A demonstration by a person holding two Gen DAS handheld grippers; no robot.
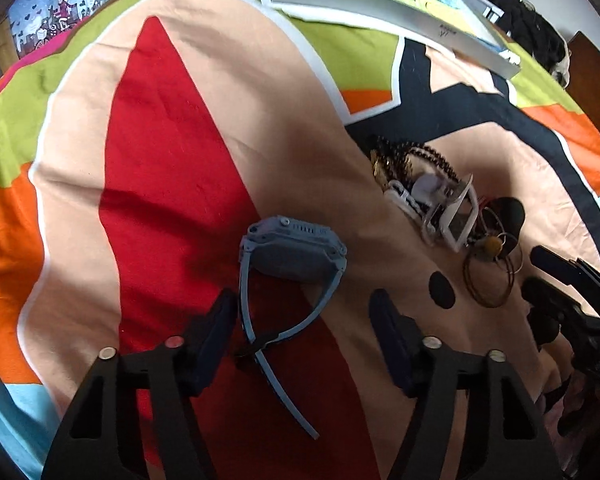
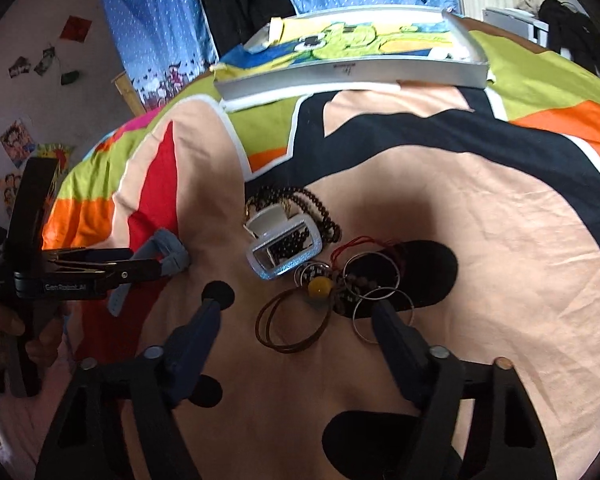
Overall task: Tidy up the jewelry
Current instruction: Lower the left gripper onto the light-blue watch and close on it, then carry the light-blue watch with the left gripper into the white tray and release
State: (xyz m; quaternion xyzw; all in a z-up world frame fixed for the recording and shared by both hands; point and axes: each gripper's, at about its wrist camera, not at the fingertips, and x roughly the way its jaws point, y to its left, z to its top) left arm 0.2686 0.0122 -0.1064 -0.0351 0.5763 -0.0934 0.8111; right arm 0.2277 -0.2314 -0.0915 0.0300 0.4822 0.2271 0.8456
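A light blue wristwatch (image 1: 294, 254) lies on the colourful bedspread; its crossed straps reach back between the fingers of my left gripper (image 1: 304, 312), which is open around them without holding. The watch also shows in the right wrist view (image 2: 168, 254), beside the left gripper (image 2: 140, 268). A jewelry pile lies to the right: dark bead strands (image 2: 316, 204), a white hair clip (image 2: 284, 252), a yellow bead (image 2: 320, 287), metal rings (image 2: 376, 270) and brown cord loops (image 2: 292, 328). The pile shows in the left wrist view (image 1: 452, 216). My right gripper (image 2: 300, 304) is open and empty just before the pile.
A white open box (image 2: 352, 76) with a cartoon-printed lining lies at the far side of the bed; it shows in the left wrist view (image 1: 380, 4). Blue dotted curtains (image 2: 160, 12) hang behind. A dark garment (image 1: 532, 32) lies at the far right.
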